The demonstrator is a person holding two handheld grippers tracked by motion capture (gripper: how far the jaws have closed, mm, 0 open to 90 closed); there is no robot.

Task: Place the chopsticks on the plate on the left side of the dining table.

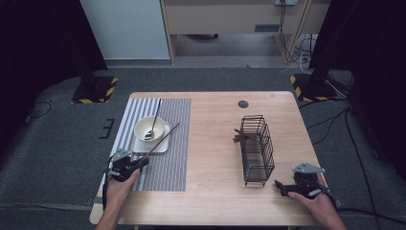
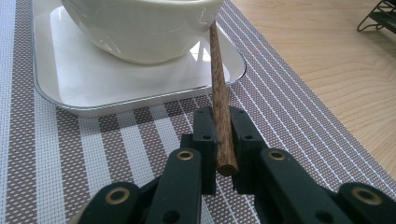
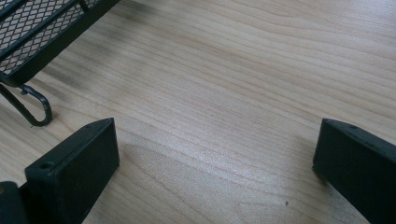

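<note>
At the lower left of the high view, the left gripper (image 1: 138,164) has its fingers (image 2: 205,135) clamped on the near end of a brown wooden chopstick (image 2: 219,107). The stick's long axis runs up and to the right from there, over the striped placemat (image 1: 167,163) and past the white bowl (image 1: 149,128) on its square plate (image 1: 160,146). At the lower right, the right gripper (image 1: 279,185) rests low on the worktop (image 1: 215,143) with its fingers (image 3: 74,172) spread wide and nothing between them; the black wire basket (image 1: 257,148) stands just beyond it.

The left hand, then, is the one to set the chopstick down, probably beside the plate or across to the basket, where more brown sticks (image 1: 242,136) lie.

The left gripper view shows the stick's far part passing close under the bowl's rim, whether touching I cannot tell; the high view shows a dark spoon (image 1: 154,119) leaning in the bowl. The right gripper view shows the basket's foot (image 3: 32,107) at its upper left, well clear of the fingers.
</note>
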